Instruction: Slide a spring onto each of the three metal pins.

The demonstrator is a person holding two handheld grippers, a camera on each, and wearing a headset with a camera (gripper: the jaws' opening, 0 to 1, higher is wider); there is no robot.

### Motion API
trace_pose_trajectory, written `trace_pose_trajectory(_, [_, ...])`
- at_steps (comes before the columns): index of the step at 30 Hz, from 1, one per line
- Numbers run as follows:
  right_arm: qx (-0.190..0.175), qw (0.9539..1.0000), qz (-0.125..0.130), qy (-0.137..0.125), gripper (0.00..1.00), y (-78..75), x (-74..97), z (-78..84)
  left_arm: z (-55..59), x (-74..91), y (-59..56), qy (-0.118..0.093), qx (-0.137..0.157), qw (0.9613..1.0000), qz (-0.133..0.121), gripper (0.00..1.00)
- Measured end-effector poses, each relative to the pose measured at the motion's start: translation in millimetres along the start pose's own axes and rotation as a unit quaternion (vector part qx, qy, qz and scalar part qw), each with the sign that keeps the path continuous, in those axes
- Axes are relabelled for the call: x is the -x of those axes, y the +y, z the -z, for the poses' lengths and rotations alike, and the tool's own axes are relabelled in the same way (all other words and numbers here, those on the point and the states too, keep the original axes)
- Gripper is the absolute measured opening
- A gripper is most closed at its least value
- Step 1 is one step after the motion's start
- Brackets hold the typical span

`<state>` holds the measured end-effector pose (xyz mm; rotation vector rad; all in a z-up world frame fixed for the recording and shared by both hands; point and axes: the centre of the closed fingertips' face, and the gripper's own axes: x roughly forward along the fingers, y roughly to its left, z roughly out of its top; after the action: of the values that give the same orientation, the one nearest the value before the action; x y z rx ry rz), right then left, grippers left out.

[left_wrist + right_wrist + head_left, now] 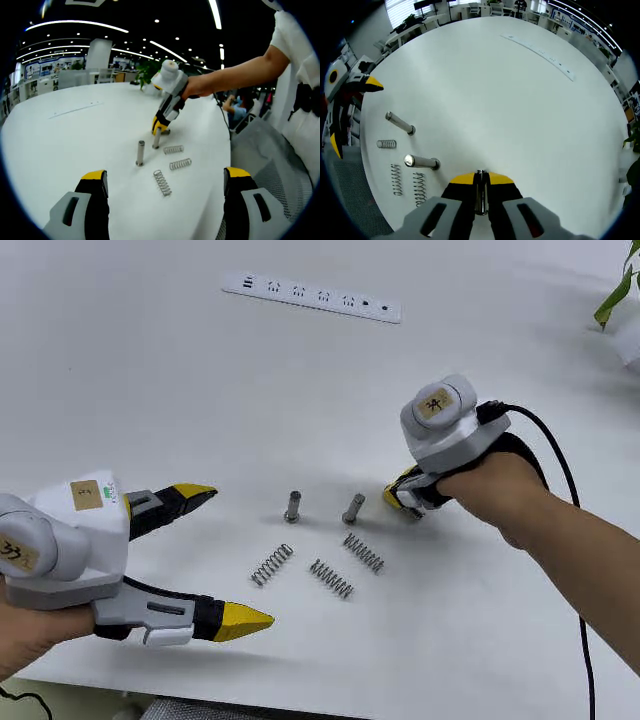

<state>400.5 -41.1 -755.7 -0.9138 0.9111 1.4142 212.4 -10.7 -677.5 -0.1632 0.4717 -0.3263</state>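
My right gripper (480,177) has its jaws clamped on the third metal pin (480,197), low at the tabletop (150,370). My left gripper (222,556) hangs with jaws wide apart, holding nothing. One standing pin (292,506) and the other standing pin (353,508) are upright, near each other, with the three springs (331,578) lying flat just beside them. I expect the springs to be light, squashy and prone to rolling, so I'd pinch one gently mid-coil, leaving an end open. The pins look stiff, smooth and slippery.
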Motion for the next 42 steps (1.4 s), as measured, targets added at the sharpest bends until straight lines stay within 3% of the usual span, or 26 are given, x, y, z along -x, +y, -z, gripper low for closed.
trace_pose_trajectory(11, [-0.003, 0.9999, -0.006, -0.013, 0.09, 0.2, 5.7, 1.5, -1.8, -0.8, -2.2, 0.0, 0.0, 1.0, 0.001, 0.98])
trace_pose_trajectory(30, [-0.007, 0.9976, -0.009, -0.068, 0.09, 8.8, 30.2, 1.3, -3.4, -1.6, -4.7, 0.004, -0.004, 1.0, 0.005, 0.98])
trace_pose_trajectory(42, [-0.012, 0.994, -0.007, -0.108, 0.09, 5.4, 38.2, 0.6, -3.7, -1.6, -9.7, 0.007, -0.005, 0.9999, 0.009, 0.98])
